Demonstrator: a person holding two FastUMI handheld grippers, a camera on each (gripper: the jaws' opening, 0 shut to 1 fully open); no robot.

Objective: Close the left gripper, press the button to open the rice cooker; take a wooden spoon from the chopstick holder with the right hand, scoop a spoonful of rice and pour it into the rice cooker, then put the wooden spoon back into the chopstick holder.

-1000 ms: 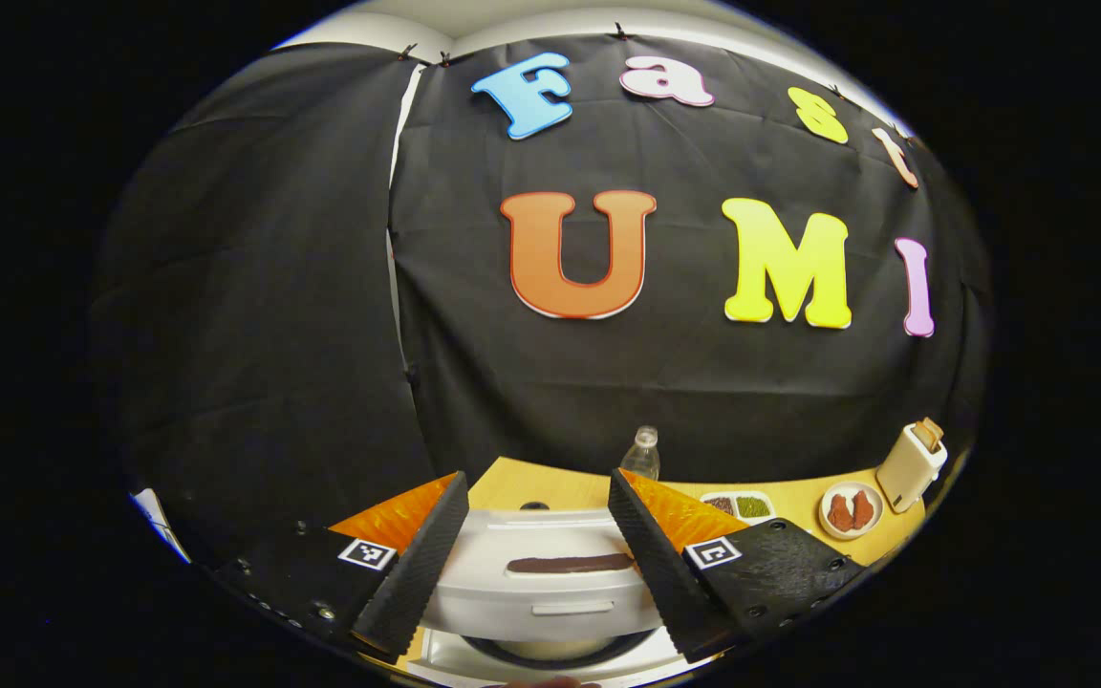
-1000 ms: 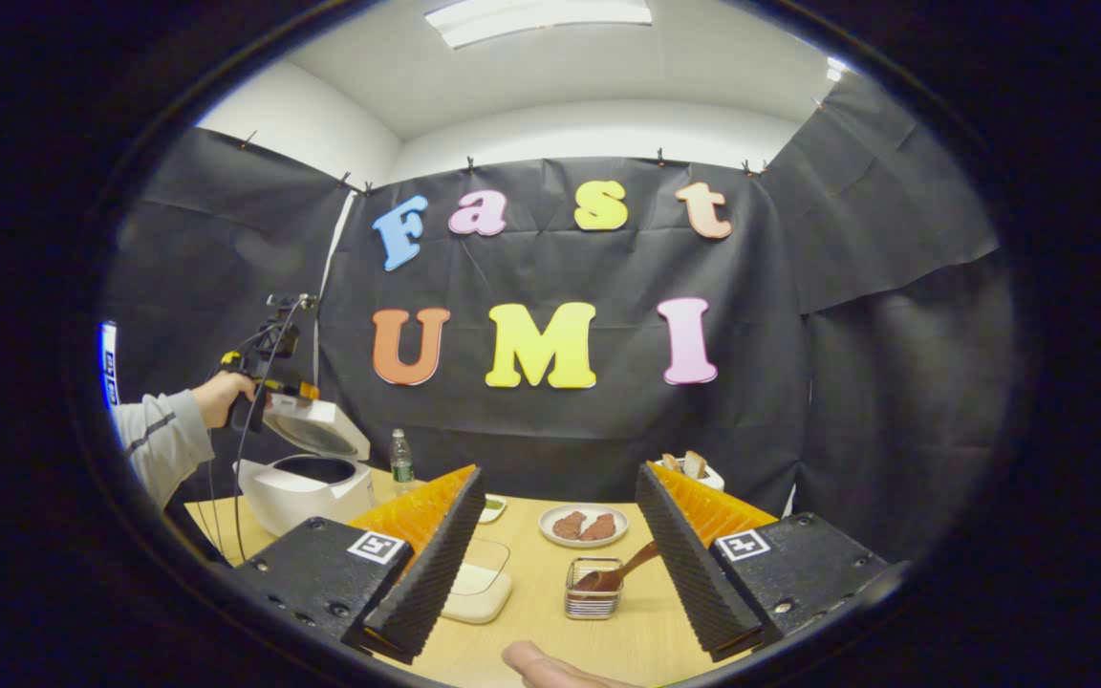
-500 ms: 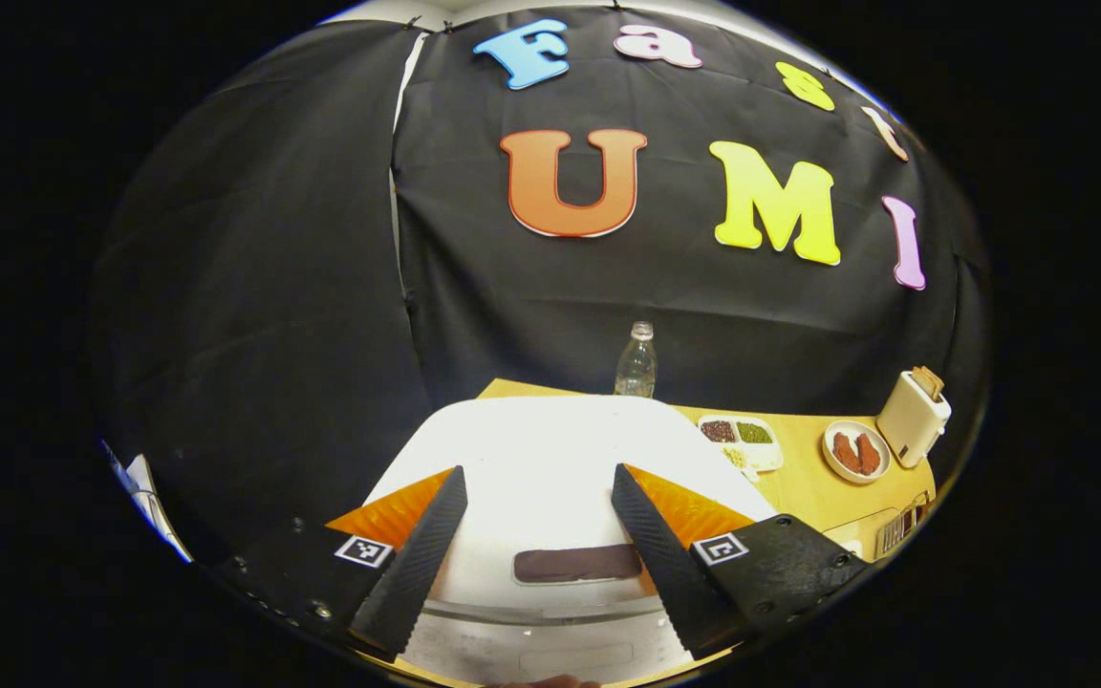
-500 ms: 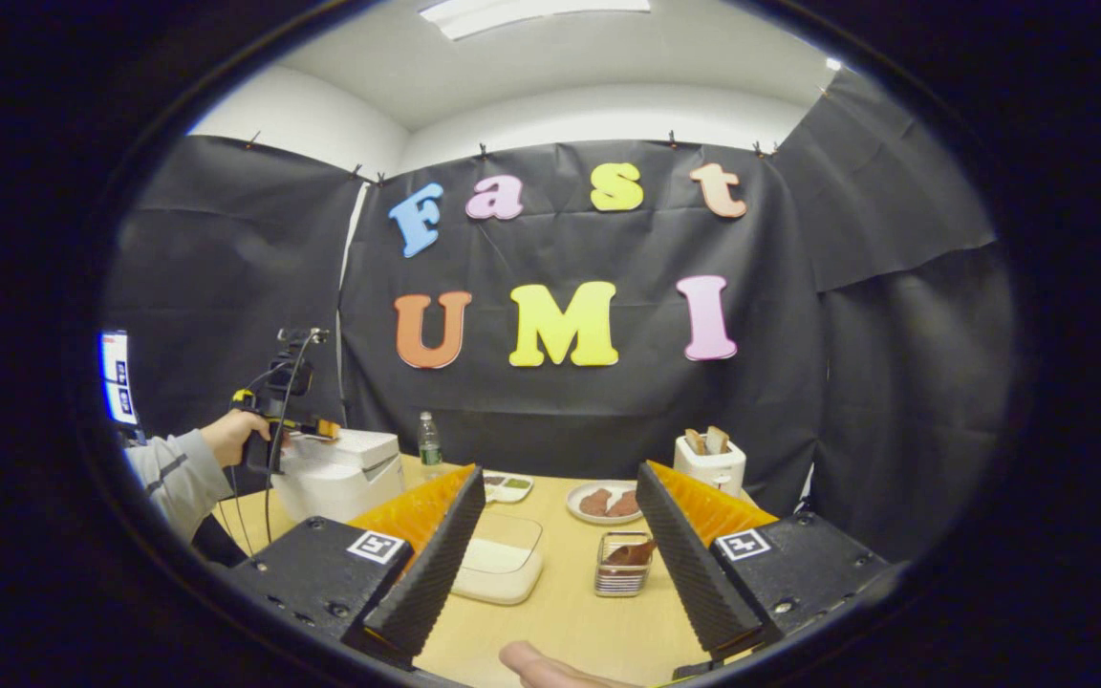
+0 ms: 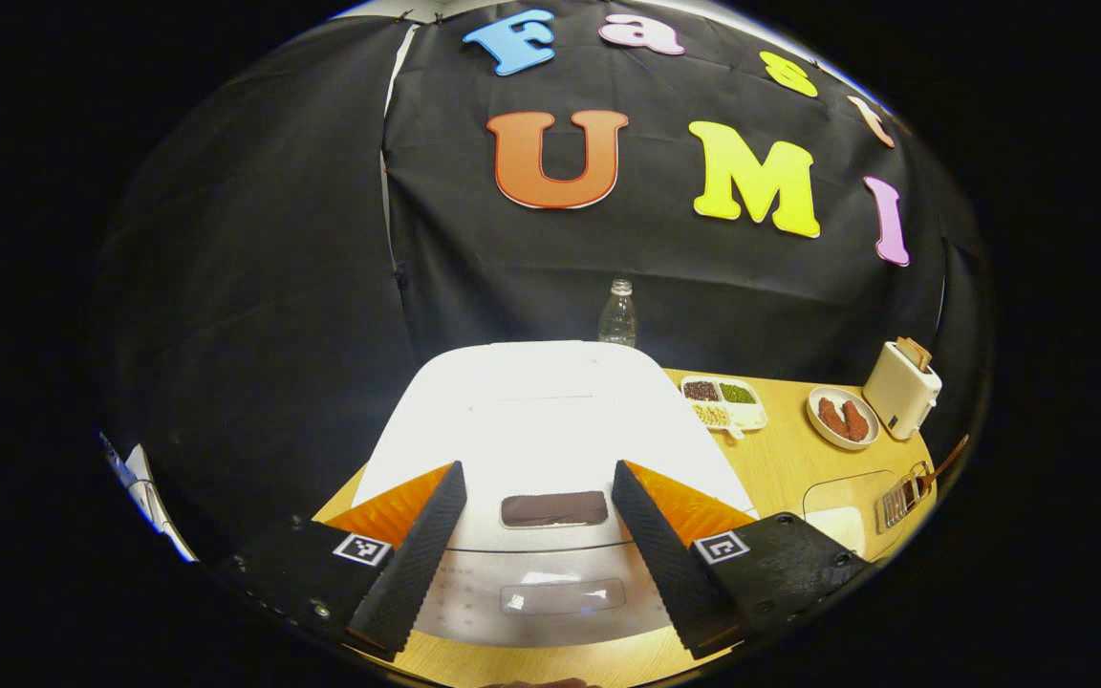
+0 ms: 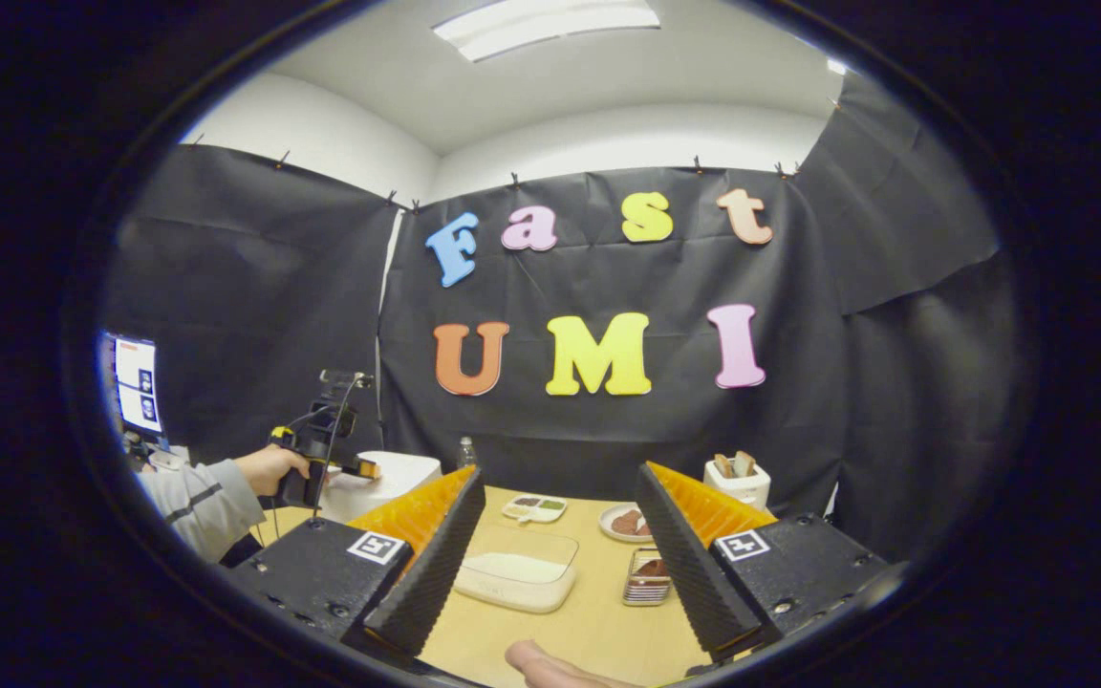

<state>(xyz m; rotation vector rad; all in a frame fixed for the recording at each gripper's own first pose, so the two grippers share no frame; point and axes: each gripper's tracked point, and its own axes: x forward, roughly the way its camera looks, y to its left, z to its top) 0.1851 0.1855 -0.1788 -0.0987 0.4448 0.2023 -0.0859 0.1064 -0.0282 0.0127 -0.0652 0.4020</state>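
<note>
Left hand-held gripper gapes wide, empty, over shut rice cooker on bench. Right hand-held gripper wide open, empty. Wooden spoon in chopstick holder: likely light, stiff; grip the handle high.

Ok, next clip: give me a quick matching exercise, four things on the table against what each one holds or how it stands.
Things:
1. rice cooker
2. toaster
3. round plate
4. divided dish

States:
A. bread sticking out of the top
B. lid down
C. two reddish-brown pieces on it
D. dark, green and pale grains in separate compartments

Pairs: 1-B, 2-A, 3-C, 4-D
</note>
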